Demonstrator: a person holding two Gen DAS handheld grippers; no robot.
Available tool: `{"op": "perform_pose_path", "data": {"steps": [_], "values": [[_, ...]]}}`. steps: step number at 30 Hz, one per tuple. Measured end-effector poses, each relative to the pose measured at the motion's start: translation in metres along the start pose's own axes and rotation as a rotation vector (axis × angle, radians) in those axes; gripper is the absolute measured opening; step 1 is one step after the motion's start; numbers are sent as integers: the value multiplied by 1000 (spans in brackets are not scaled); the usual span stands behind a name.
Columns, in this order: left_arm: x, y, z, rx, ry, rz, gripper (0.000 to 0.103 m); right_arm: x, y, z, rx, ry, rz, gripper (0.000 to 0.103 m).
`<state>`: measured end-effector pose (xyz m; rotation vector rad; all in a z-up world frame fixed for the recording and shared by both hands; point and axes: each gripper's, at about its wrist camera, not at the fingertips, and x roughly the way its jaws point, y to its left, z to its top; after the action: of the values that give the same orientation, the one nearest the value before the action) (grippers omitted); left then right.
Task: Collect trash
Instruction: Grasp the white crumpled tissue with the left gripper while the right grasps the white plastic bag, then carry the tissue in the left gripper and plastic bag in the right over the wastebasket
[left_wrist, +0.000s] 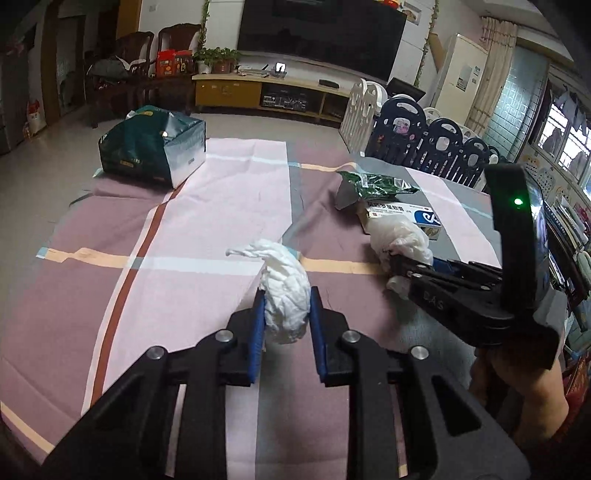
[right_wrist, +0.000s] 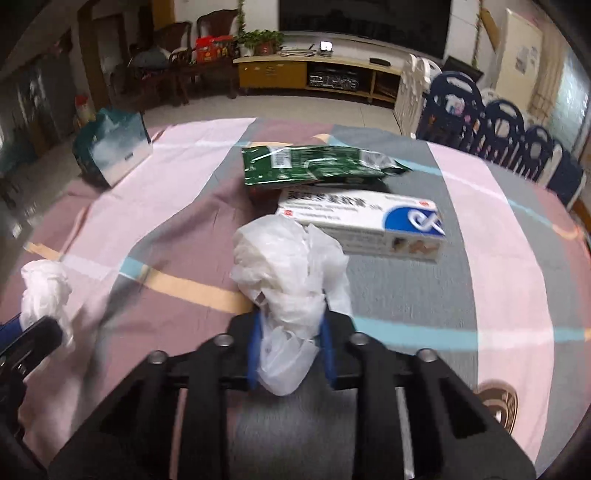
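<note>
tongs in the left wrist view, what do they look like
Both tongs are black plastic linkages with silver pivot bolts and blue pads. The left tongs fill the foreground; the right tongs carry embossed lettering and a black upright housing with a lit green light.

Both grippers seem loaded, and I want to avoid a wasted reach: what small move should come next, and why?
Probably lift both and carry them toward the open green bag at the cloth's far left. The left gripper is shut on the crumpled tissue, the right gripper on the plastic bag wad; neither can take more.
</note>
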<state>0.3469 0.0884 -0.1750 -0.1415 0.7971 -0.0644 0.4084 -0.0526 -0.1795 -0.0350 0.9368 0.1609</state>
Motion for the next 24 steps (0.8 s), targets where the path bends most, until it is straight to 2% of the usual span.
{"op": "perform_pose_path", "data": {"steps": [3, 6, 10, 14, 24], "values": [[-11, -3, -4, 16, -27, -9, 22, -33, -14, -15, 62, -25, 50, 21], [-30, -3, -11, -12, -48, -20, 22, -70, -25, -40, 108, -37, 84, 21], [-60, -10, -23, -52, -39, 19, 22, -105, -36, -78, 162, -20, 94, 21], [-98, -33, -30, 31, -67, 45, 22, -145, -44, -110, 203, -30, 77, 21], [-170, -67, -33, 88, -140, 6, 23, -235, -48, -134, 234, -138, 56, 21]]}}
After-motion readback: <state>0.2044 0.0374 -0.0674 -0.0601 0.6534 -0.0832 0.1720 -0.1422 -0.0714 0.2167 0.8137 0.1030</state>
